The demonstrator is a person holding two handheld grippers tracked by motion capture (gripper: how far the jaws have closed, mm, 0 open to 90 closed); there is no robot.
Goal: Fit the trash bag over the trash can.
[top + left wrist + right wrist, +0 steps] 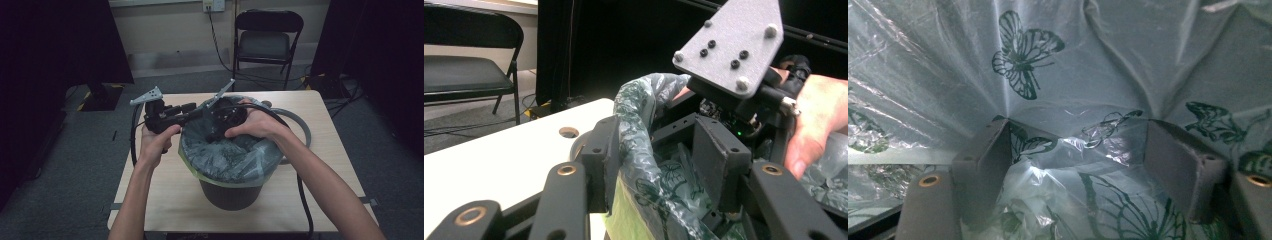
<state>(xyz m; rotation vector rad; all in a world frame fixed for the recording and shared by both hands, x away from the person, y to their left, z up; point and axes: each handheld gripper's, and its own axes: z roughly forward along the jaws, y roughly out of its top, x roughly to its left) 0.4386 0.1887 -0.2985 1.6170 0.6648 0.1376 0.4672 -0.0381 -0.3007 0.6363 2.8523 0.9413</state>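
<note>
Lining of the bin (230,192), at centre frame on the tabletop (165,200), looked nearly done: the butterfly-printed bag (225,157) was draped over the rim. Left gripper (659,165) fingers straddled the rim, spread, unclamped. Right gripper (1088,160) fingers were spread inside, pressing film; seating remained.

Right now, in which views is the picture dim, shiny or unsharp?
High view: dim, dark at the sides, bin liner gives a soft sheen. Left gripper view: near jaws slightly soft. Right gripper view: bright glare patches on the liner, close plastic blurred.
</note>
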